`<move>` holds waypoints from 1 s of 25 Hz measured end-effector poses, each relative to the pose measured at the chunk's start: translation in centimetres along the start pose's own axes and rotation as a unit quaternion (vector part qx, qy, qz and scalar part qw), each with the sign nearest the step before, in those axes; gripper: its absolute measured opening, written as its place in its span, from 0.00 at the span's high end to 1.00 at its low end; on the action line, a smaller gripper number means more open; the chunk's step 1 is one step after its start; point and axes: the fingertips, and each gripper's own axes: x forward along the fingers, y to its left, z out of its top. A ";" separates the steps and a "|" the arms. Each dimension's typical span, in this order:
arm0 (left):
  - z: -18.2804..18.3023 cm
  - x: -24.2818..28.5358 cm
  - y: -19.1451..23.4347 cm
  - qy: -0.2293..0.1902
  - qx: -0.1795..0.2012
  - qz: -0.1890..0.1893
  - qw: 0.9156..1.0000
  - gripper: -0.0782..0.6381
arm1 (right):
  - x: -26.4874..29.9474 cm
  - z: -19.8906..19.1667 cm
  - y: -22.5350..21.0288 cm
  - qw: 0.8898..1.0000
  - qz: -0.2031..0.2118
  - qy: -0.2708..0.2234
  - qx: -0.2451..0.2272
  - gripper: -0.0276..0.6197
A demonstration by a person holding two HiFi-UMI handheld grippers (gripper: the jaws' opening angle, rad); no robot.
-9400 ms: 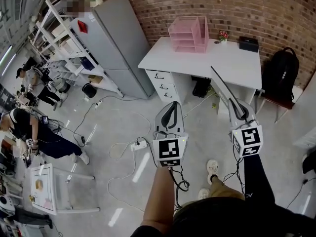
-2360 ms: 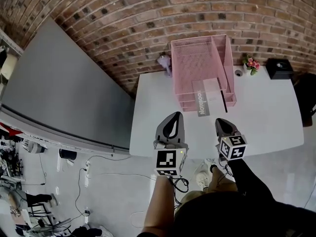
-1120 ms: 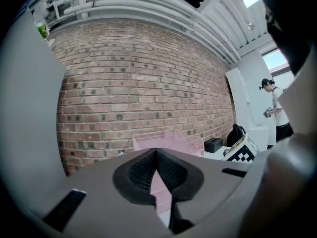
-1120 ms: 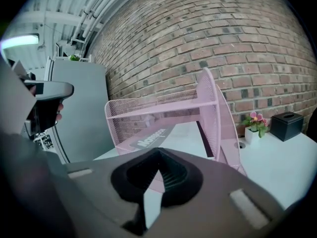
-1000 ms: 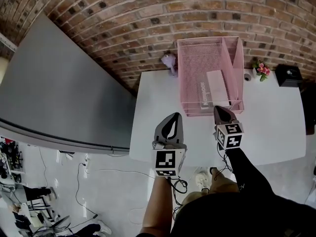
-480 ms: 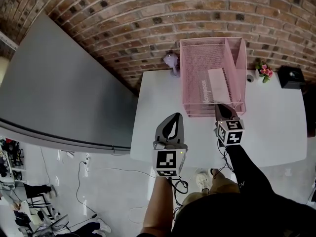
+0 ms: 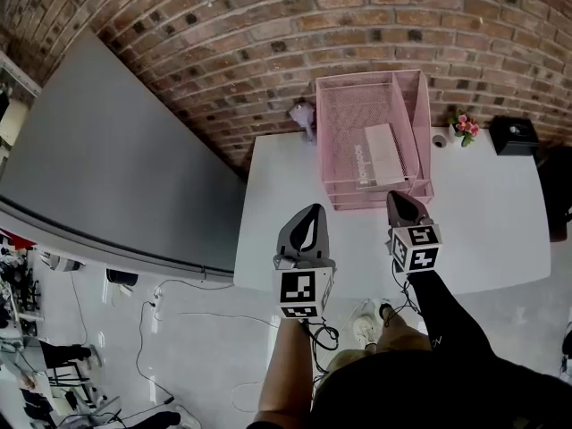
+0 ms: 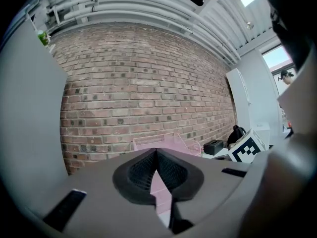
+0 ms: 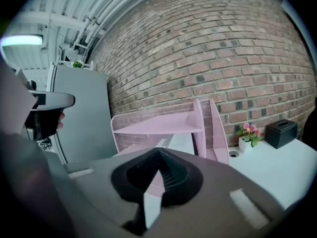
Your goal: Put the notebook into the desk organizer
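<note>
The pink mesh desk organizer [image 7: 357,105] stands at the back of the white desk [image 7: 286,186], against the brick wall. The grey-and-white notebook [image 7: 381,155] lies flat inside one of its trays, free of both grippers. My right gripper [image 7: 399,197] is shut and empty, its tips just in front of the organizer's front edge. My left gripper [image 7: 312,209] is also shut and empty, over the desk's near left part. In the right gripper view the organizer [image 9: 163,124] rises right behind the shut jaws, with the notebook [image 9: 174,143] on a lower shelf. In the left gripper view the organizer [image 8: 171,144] shows behind shut jaws.
A small flower pot [image 7: 463,125] and a black box [image 7: 516,134] stand at the desk's back right. A little purple figure [image 7: 302,113] sits left of the organizer. A tall grey cabinet [image 7: 116,177] flanks the desk's left side.
The notebook, earlier sticking out of the organizer's front, now lies fully inside. My right gripper has lifted slightly at the organizer's front. My left gripper has barely shifted.
</note>
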 end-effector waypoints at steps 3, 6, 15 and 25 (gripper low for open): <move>0.9 -1.0 -1.1 -0.012 0.004 -0.008 1.000 0.88 | -2.6 1.8 0.4 1.000 -0.002 -0.025 -0.015 0.96; 2.2 -1.8 -2.3 -0.022 0.008 -0.014 1.000 0.88 | -5.3 4.4 0.6 0.998 -0.005 -0.056 -0.031 0.96; 6.6 -2.5 -4.7 -0.044 0.014 0.000 0.999 0.88 | -11.0 13.3 0.0 0.987 0.007 -0.140 -0.084 0.96; 9.9 -1.8 -7.2 -0.067 0.024 0.036 0.997 0.88 | -13.4 19.2 -1.8 0.974 0.056 -0.184 -0.122 0.96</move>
